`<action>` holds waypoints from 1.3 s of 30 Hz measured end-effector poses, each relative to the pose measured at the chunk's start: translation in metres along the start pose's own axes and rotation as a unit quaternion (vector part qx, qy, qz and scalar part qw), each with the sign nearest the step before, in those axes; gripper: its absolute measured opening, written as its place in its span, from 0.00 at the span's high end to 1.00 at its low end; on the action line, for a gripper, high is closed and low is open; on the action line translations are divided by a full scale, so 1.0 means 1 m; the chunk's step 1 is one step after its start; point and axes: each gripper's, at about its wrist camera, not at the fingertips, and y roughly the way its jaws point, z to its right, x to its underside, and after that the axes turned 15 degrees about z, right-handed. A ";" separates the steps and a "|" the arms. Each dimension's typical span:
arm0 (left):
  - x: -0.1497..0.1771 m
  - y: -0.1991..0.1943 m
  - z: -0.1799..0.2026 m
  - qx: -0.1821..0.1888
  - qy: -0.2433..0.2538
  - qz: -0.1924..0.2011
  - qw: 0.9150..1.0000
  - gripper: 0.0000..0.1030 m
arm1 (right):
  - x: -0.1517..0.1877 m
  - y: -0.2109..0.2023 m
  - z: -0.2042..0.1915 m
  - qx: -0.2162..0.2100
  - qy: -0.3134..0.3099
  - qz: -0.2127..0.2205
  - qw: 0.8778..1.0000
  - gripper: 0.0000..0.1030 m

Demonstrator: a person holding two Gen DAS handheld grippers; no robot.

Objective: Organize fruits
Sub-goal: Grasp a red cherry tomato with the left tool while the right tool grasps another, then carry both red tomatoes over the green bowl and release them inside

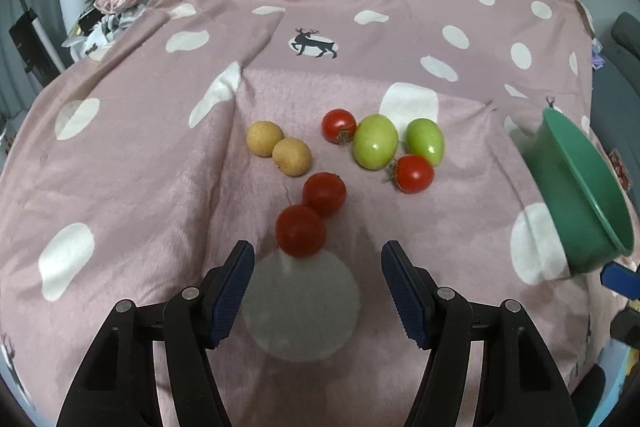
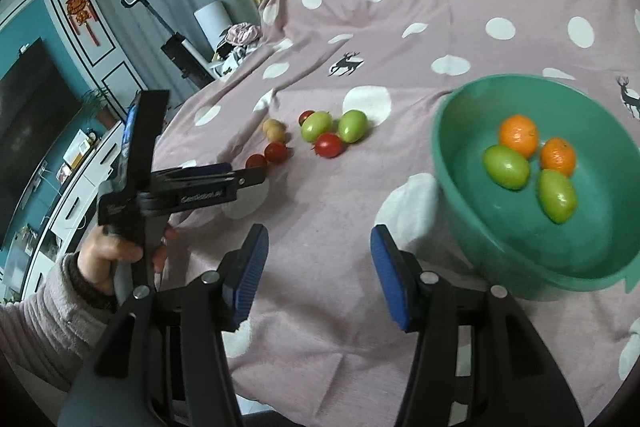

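Left gripper (image 1: 318,287) hangs with jaws parted and empty, the nearest round red tomato (image 1: 300,231) just ahead between its tips and touching a second red tomato (image 1: 324,193) beyond. Right gripper (image 2: 320,275) is also empty and apart, with the green plastic bowl (image 2: 452,163) ahead to its right. Closing off-centre on soft pink cloth (image 1: 160,147) could roll either tomato away.

Red tomatoes (image 1: 301,230) 4; green fruits (image 1: 375,141) 4; tan fruits (image 1: 264,138) 2; oranges (image 2: 518,135) 2; bowl (image 2: 448,163) 1; perhaps more hidden.
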 end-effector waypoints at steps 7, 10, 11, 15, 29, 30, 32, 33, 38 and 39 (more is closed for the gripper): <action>0.000 0.018 -0.002 0.002 0.021 -0.012 1.000 0.44 | -0.003 0.012 0.000 -0.003 0.003 -0.014 1.000 0.47; -0.002 0.023 -0.003 0.012 0.022 -0.016 1.000 0.51 | -0.004 0.019 0.000 -0.006 0.006 -0.021 1.000 0.47; -0.003 0.025 -0.003 0.013 0.026 -0.018 0.999 0.54 | -0.004 0.023 -0.001 -0.008 0.008 -0.024 1.000 0.47; -0.002 0.027 -0.003 0.005 0.044 -0.022 0.999 0.68 | -0.007 0.035 -0.002 -0.015 0.022 -0.030 0.999 0.47; -0.005 -0.018 -0.031 0.025 0.011 0.033 0.999 0.71 | -0.024 0.128 -0.023 -0.054 0.029 -0.090 0.994 0.48; -0.006 -0.019 -0.033 0.025 0.010 0.036 0.999 0.71 | -0.025 0.139 -0.026 -0.055 0.025 -0.097 0.994 0.49; -0.007 -0.021 -0.038 0.021 0.009 0.041 0.999 0.71 | -0.026 0.152 -0.031 -0.056 0.017 -0.105 0.993 0.51; -0.008 -0.022 -0.040 0.018 0.008 0.044 0.999 0.71 | -0.027 0.160 -0.034 -0.058 0.013 -0.110 0.992 0.53; -0.008 -0.023 -0.054 0.012 -0.007 0.048 0.999 0.71 | -0.031 0.188 -0.047 -0.061 -0.002 -0.122 0.991 0.57; -0.008 -0.023 -0.056 0.013 -0.008 0.049 0.999 0.71 | -0.033 0.193 -0.050 -0.061 -0.006 -0.122 0.991 0.57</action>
